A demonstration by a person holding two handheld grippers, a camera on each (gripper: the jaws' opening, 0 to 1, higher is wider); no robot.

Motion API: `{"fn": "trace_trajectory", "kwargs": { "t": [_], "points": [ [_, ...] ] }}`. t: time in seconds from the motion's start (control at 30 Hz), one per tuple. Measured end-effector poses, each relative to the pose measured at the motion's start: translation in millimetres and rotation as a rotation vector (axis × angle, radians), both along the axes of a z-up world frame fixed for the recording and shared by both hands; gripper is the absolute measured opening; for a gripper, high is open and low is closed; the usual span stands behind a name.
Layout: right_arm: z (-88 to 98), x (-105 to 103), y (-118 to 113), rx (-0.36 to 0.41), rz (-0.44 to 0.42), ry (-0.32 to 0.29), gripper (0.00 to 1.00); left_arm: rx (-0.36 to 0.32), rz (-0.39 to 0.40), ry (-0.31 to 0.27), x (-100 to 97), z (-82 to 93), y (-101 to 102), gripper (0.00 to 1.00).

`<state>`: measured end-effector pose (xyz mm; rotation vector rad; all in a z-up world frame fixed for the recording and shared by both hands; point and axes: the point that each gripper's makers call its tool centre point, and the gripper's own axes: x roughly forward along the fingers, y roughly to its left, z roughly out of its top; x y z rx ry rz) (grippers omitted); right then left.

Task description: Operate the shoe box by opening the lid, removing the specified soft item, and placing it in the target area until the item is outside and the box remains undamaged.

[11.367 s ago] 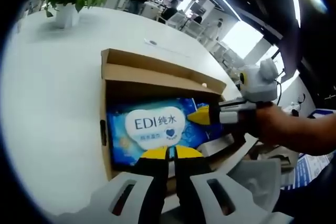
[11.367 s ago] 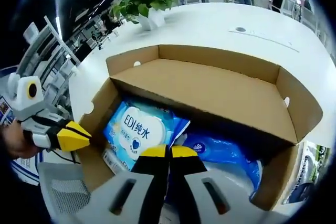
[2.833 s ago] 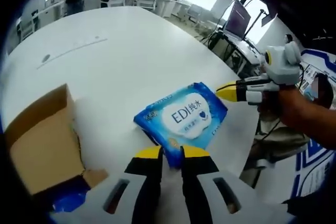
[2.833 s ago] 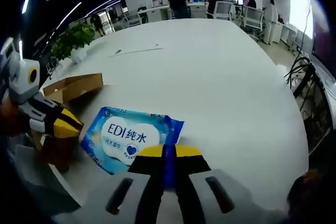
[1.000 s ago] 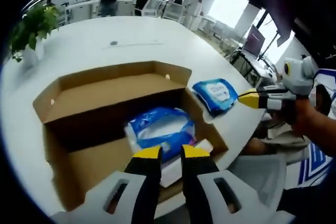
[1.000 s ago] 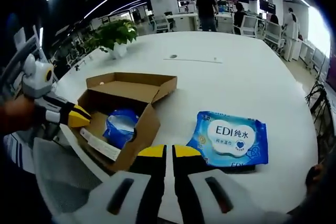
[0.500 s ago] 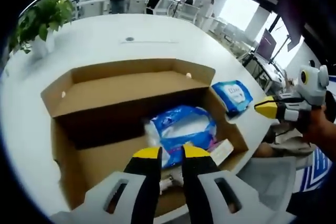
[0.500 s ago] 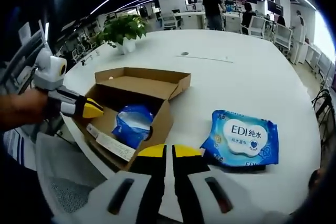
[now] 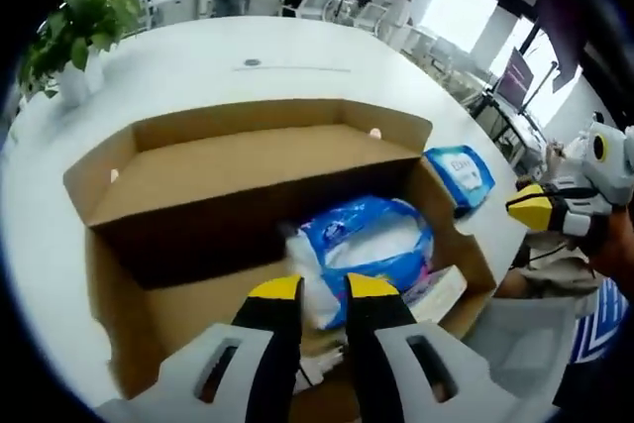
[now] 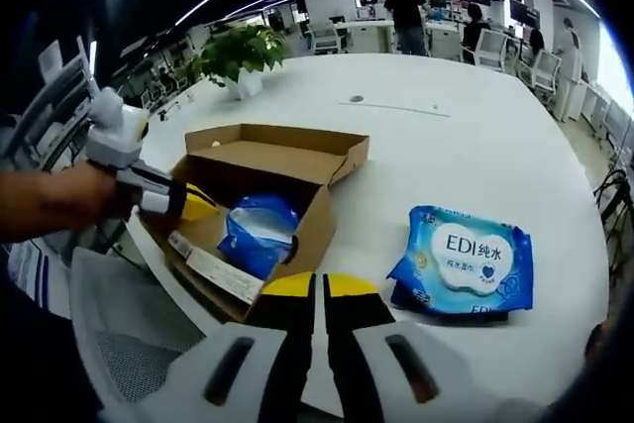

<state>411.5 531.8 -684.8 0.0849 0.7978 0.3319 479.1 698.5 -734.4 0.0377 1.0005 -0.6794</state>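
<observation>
Left gripper view: the left gripper (image 9: 322,289), jaws nearly together and empty, hangs over the open shoe box (image 9: 248,160), directly above the blue soft pack (image 9: 369,245) inside. Beyond the shoe box's right wall, the wipes pack (image 10: 464,260) lies out on the counter (image 10: 446,146), nearer the right gripper (image 10: 315,289), whose jaws are pressed together, empty.

Open brown cardboard shoe box (image 9: 188,160) holds a blue-and-white soft plastic pack (image 9: 369,245); yellow-tipped left gripper (image 9: 323,289) hovers just above it, jaws slightly parted.
</observation>
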Motion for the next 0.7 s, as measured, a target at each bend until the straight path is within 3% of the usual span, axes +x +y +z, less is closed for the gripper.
{"fn": "trace_trajectory", "kwargs": {
  "t": [0.63, 0.7],
  "points": [
    [-4.6, -2.8, -6.9, 0.01, -0.02, 0.015, 0.0, 0.021, -0.016, 0.014, 14.2, -12.4, -13.4, 0.13],
    [-5.7, -2.1, -8.0, 0.011, -0.022, 0.015, 0.0, 0.026, -0.015, 0.035, 13.6, -17.7, -13.3, 0.13]
  ]
}}
